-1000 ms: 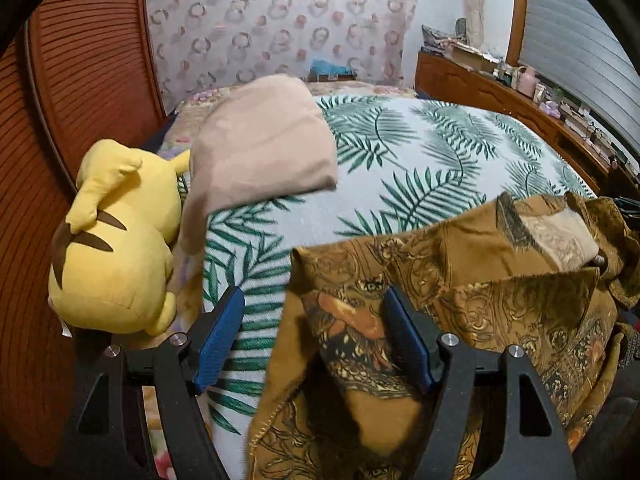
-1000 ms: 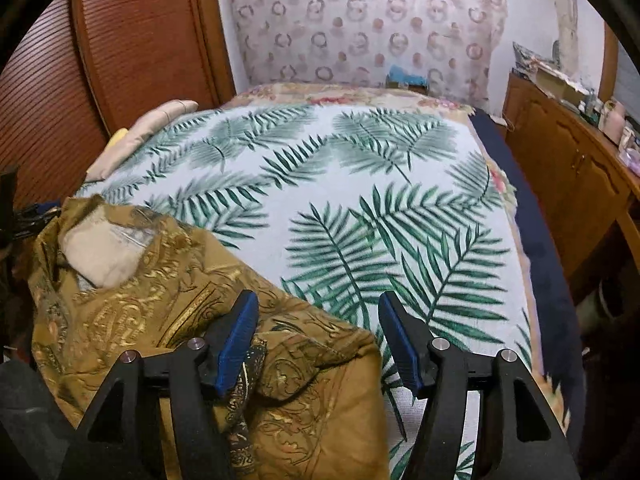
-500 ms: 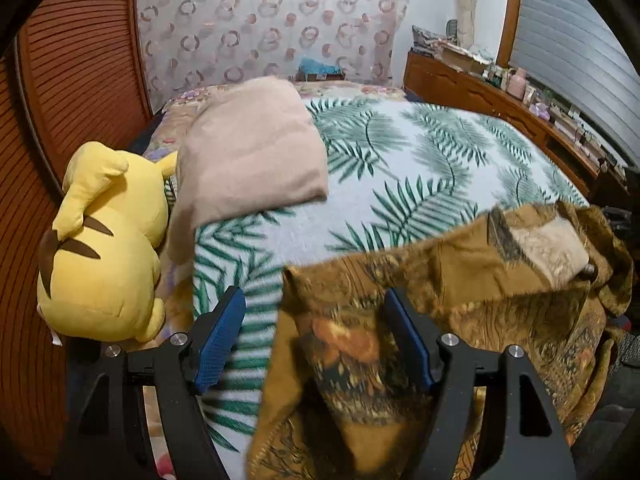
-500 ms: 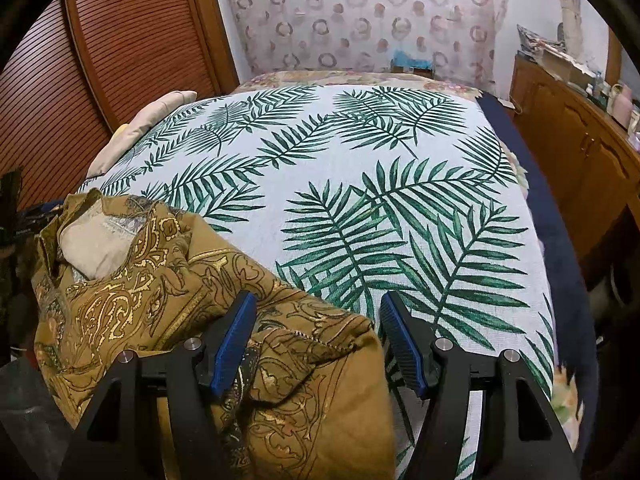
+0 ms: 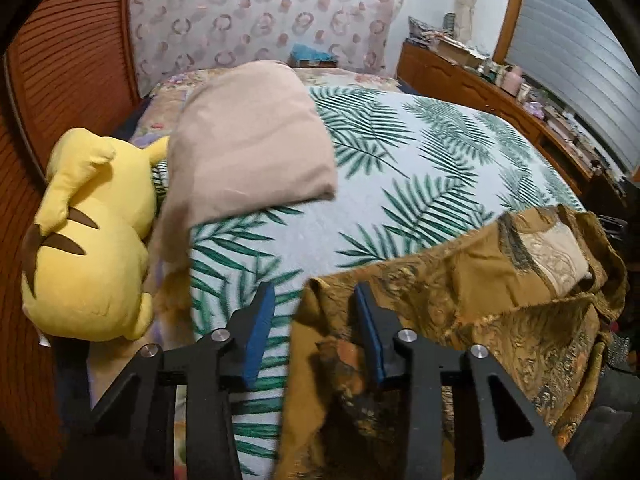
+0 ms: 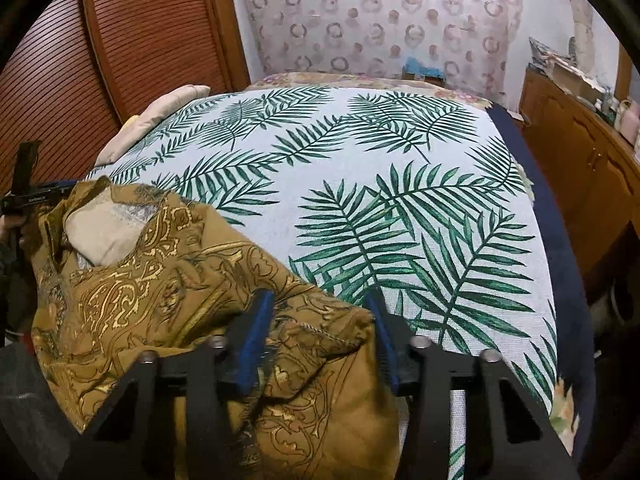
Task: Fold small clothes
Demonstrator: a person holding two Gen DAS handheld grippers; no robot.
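A mustard-brown, gold-patterned fabric garment (image 5: 480,300) lies rumpled and unfolded at the near edge of a bed, draped partly over the side; by the look of it, no fold is made yet and the whole job of squaring and folding remains.

In the left wrist view, from the left: a yellow plush toy with brown stripes (image 5: 88,240) rests against a ribbed reddish-brown wooden wardrobe door (image 5: 72,60), with a flat beige cloth pillow (image 5: 248,152) just beside it. The left gripper (image 5: 312,320) hovers with its 2 blue-padded fingers spread apart, the left corner of the garment sitting between them, not pinched.

In the right wrist view, the right gripper (image 6: 318,332) is likewise released, its jaws wide around a raised hump of the garment's right corner, with no sign of a firm pinch.

The work surface is a white bedspread printed with green palm fronds (image 6: 360,180), soft and broadly bare beyond the garment. Behind it hangs a curtain with pink ring motifs (image 6: 380,20); a wooden cabinet topped with clutter (image 6: 580,128) lines the right wall.
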